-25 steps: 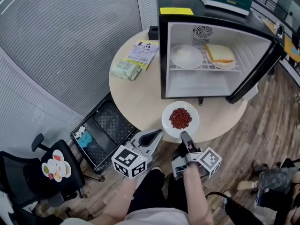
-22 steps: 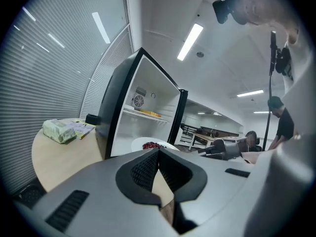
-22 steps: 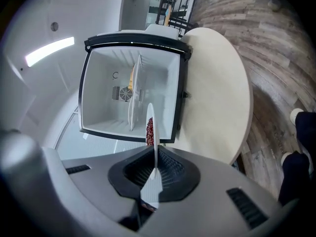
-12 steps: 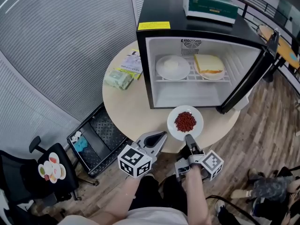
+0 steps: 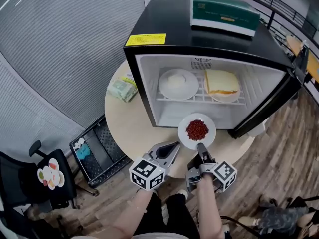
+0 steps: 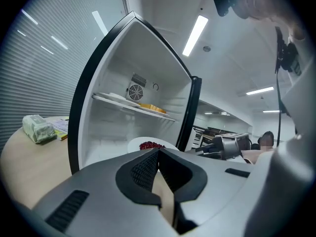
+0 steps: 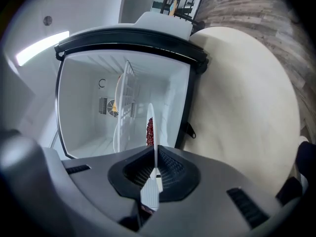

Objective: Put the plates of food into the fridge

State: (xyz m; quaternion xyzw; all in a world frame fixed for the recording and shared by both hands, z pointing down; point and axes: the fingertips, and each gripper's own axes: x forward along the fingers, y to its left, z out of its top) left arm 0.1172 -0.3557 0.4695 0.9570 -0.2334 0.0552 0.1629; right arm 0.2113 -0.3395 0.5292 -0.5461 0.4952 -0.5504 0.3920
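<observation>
Plate of red beans (image 5: pixel 197 130) held at the mouth of the open mini fridge (image 5: pixel 199 39).
Nearest the person, the left gripper (image 5: pixel 173 146) had its fingers pressed together on nothing, just beside the right gripper (image 5: pixel 201 147), whose fingers were clenched on the plate's near rim. The plate lay level at the front edge of the fridge's lower compartment, under the wire shelf (image 5: pixel 199 97). On that shelf stood a plate of white food (image 5: pixel 178 83) to the left and a plate with a sandwich (image 5: pixel 222 85) to the right. The fridge stood on a round counter (image 5: pixel 130 128), with a green box (image 5: pixel 224 13) on its top.
</observation>
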